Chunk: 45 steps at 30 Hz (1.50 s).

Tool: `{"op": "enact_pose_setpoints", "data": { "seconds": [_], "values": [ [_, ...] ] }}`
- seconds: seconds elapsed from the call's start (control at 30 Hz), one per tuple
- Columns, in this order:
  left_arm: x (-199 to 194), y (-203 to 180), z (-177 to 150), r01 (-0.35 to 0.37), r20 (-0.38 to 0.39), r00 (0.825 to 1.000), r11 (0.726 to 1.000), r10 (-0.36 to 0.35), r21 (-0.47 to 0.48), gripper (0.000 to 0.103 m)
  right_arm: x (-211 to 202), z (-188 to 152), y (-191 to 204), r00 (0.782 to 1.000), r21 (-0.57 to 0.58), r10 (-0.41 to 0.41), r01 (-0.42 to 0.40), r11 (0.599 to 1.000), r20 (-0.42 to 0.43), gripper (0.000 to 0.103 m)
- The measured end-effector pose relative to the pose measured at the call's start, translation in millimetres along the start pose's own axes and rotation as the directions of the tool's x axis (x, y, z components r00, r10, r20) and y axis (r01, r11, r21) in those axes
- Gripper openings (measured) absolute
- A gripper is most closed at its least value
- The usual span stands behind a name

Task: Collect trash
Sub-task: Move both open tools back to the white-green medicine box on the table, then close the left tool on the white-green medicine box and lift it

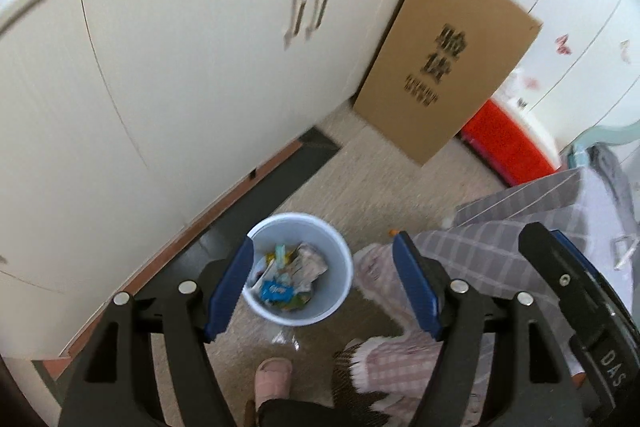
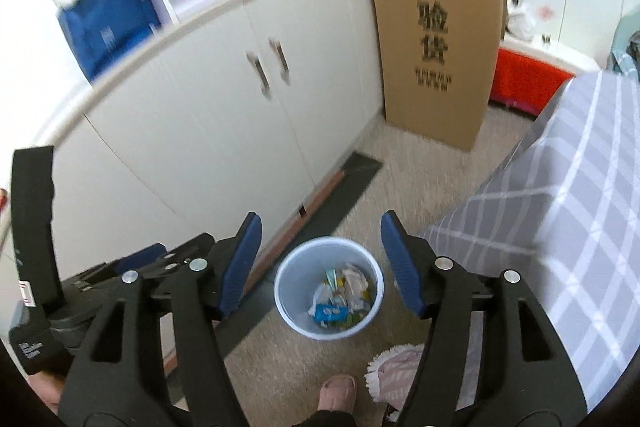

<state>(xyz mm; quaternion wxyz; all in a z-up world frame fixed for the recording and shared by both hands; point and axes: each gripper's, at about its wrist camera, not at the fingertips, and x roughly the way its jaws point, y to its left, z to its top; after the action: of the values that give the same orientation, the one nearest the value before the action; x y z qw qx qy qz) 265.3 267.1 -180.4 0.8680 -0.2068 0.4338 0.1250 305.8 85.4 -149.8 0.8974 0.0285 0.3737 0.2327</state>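
A pale blue waste bin (image 1: 336, 251) (image 2: 288, 279) stands on the carpet beside the white cabinet. It holds crumpled wrappers and paper (image 1: 294, 273) (image 2: 344, 297), among them a blue packet. My left gripper (image 1: 324, 279) hangs above the bin, its blue pads wide apart and nothing between them. Higher over the bin's far side my right gripper (image 2: 320, 243) is open too, with empty jaws. The right gripper's black body (image 1: 580, 307) shows at the right edge of the left wrist view, and the left gripper's body (image 2: 36, 227) at the left of the right wrist view.
White cabinet doors (image 1: 200, 75) (image 2: 224, 131) run along the left. A tall cardboard sheet (image 1: 444, 59) (image 2: 436, 39) leans at the far end, a red box (image 2: 528, 79) behind it. A grey plaid bed cover (image 2: 560, 211) fills the right. A pink slipper (image 2: 338, 393) and a fringed checked cloth (image 1: 396, 359) lie near the bin.
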Motion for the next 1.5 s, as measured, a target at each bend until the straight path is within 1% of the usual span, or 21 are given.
{"op": "enact_pose_setpoints", "data": {
  "seconds": [0.13,0.2,0.3,0.4,0.53,0.57,0.67,0.73,0.8,1.0,1.07,1.13,1.17,1.3,1.43,1.47,1.5],
  "values": [
    [-37,-36,1,0.042,0.082,0.996,0.998,-0.046,0.046,0.071,-47,12,-18,0.996,0.014,0.008,-0.009,1.0,0.089,0.065],
    [-51,-59,-1,0.074,0.112,0.99,0.994,-0.083,0.081,0.071,-69,18,-35,0.992,0.028,0.0,-0.004,1.0,0.127,0.065],
    [-63,-96,-7,0.127,0.137,0.98,0.983,-0.145,0.135,0.071,-101,23,-69,0.985,0.06,-0.032,0.022,0.998,0.172,0.065],
    [-68,-144,-19,0.161,0.139,0.971,0.963,-0.193,0.215,0.071,-126,26,-111,0.976,0.095,-0.086,0.067,0.993,0.201,0.065],
    [-66,-207,-34,0.212,0.117,0.959,0.925,-0.26,0.316,0.071,-154,22,-169,0.963,0.153,-0.158,0.127,0.98,0.217,0.065],
    [-65,-225,-39,0.221,0.109,0.956,0.913,-0.272,0.342,0.071,-161,20,-188,0.959,0.171,-0.179,0.143,0.975,0.218,0.065],
    [-59,-269,-53,0.235,0.084,0.953,0.886,-0.291,0.399,0.071,-176,11,-224,0.951,0.205,-0.217,0.172,0.963,0.22,0.065],
    [-54,-294,-61,0.259,0.057,0.948,0.865,-0.313,0.43,0.071,-184,6,-253,0.95,0.239,-0.231,0.178,0.954,0.212,0.065],
    [-48,-313,-67,0.277,0.034,0.945,0.85,-0.325,0.449,0.071,-188,2,-276,0.951,0.265,-0.234,0.176,0.948,0.205,0.065],
    [-30,-361,-86,0.279,0.002,0.947,0.823,-0.322,0.495,0.071,-186,-8,-329,0.963,0.305,-0.196,0.133,0.943,0.185,0.065],
    [-24,-374,-91,0.276,-0.006,0.949,0.817,-0.316,0.506,0.071,-180,-8,-337,0.97,0.308,-0.171,0.111,0.945,0.174,0.065],
    [-17,-383,-92,0.272,-0.015,0.951,0.814,-0.308,0.514,0.071,-175,-9,-344,0.972,0.302,-0.169,0.113,0.947,0.166,0.065],
    [-14,-388,-93,0.267,-0.016,0.953,0.813,-0.303,0.518,0.071,-170,-9,-349,0.975,0.303,-0.156,0.102,0.948,0.161,0.065],
    [-1,-403,-97,0.25,-0.022,0.958,0.796,-0.286,0.551,0.07,-158,-6,-364,0.979,0.326,-0.142,0.087,0.941,0.148,0.065],
    [9,-410,-92,0.258,-0.042,0.958,0.791,-0.282,0.555,0.066,-144,2,-375,0.986,0.344,-0.103,0.052,0.938,0.131,0.065],
    [12,-413,-90,0.26,-0.048,0.958,0.787,-0.282,0.559,0.065,-139,5,-376,0.989,0.343,-0.082,0.035,0.939,0.125,0.065],
    [14,-414,-89,0.264,-0.056,0.958,0.785,-0.283,0.56,0.062,-135,7,-376,0.99,0.344,-0.069,0.023,0.939,0.122,0.065]
  ]
}}
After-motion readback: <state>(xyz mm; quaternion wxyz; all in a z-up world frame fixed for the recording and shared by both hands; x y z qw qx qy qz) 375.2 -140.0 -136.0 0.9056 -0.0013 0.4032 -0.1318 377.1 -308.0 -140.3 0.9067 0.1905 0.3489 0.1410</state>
